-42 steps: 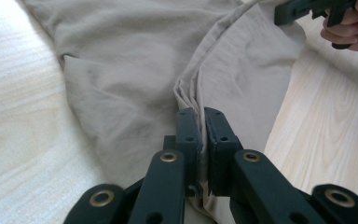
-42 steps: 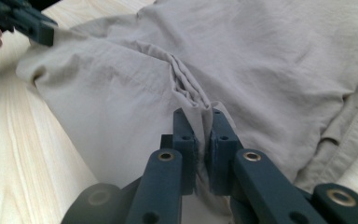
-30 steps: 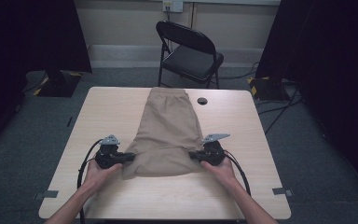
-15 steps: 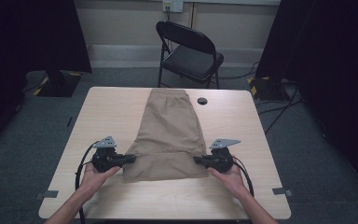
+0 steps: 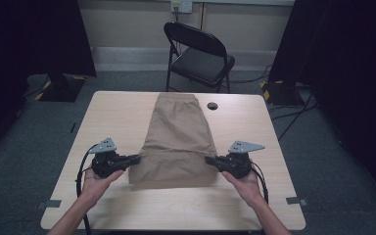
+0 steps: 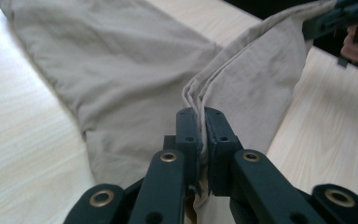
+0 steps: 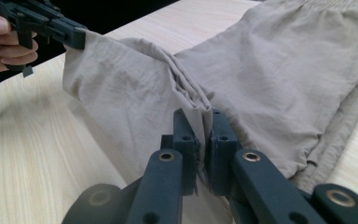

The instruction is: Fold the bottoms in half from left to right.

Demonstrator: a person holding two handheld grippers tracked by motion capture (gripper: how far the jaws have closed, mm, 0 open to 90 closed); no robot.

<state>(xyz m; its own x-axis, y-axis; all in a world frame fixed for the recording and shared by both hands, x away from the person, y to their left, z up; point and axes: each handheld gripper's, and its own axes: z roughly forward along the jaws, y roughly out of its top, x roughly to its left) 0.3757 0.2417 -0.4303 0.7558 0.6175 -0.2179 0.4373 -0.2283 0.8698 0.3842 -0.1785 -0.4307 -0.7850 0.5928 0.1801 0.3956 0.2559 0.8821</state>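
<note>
Tan shorts [image 5: 178,139] being pinched at near L/R edges by left gripper [image 5: 133,159] & right gripper [image 5: 211,160], jaws clenched on cloth; near part being held off bench [image 5: 274,147], prob. for folding toward far waistband.

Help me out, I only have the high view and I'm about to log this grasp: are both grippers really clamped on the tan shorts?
Observer: Yes. In the left gripper view, the left gripper is shut on a bunched edge of the tan shorts.
Operator: And the right one?
Observer: The right gripper view shows the right gripper shut on gathered folds of cloth too.
Operator: Is the held edge off the table?
Observer: In the left gripper view the cloth hangs stretched between the two grippers, above the table, while the rest lies flat.
</note>
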